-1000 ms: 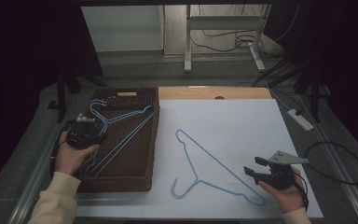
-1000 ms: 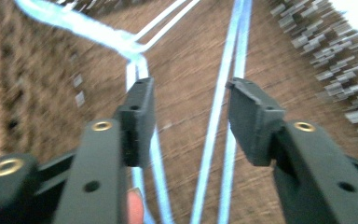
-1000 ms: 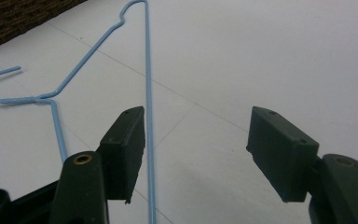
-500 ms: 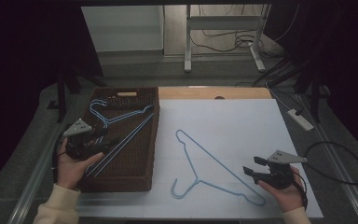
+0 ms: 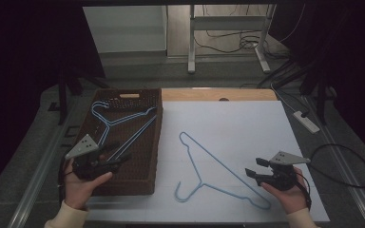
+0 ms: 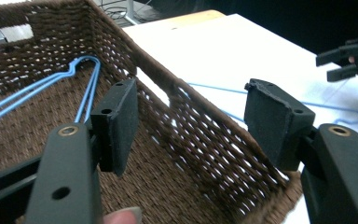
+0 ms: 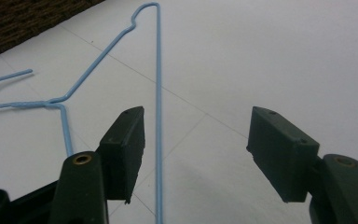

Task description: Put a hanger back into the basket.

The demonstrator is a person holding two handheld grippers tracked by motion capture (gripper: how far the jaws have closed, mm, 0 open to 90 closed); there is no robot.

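A brown wicker basket [image 5: 149,142] on the left holds blue wire hangers [image 5: 111,118]. My left gripper [image 5: 121,159] hovers over the basket's near end. Its jaws have just been opening and hold nothing. In the left gripper view the left gripper [image 6: 191,100] straddles the basket wall [image 6: 200,135] without touching it, with the hangers [image 6: 81,88] lying behind. A single blue hanger [image 5: 218,166] lies on the white mat [image 5: 247,128]. My right gripper [image 5: 253,167] rests open beside its near end. In the right gripper view the hanger's long wire [image 7: 158,116] runs below the right gripper [image 7: 196,121], not pinched.
A wooden strip [image 5: 218,95] borders the mat's far edge. A white power strip [image 5: 306,121] and a looped black cable [image 5: 342,161] lie off the mat to the right. A metal rail [image 5: 43,171] runs left of the basket.
My left gripper has drawn back from the hangers toward the basket's near end, and its jaws have widened. The right gripper and the hanger on the mat have stayed put.
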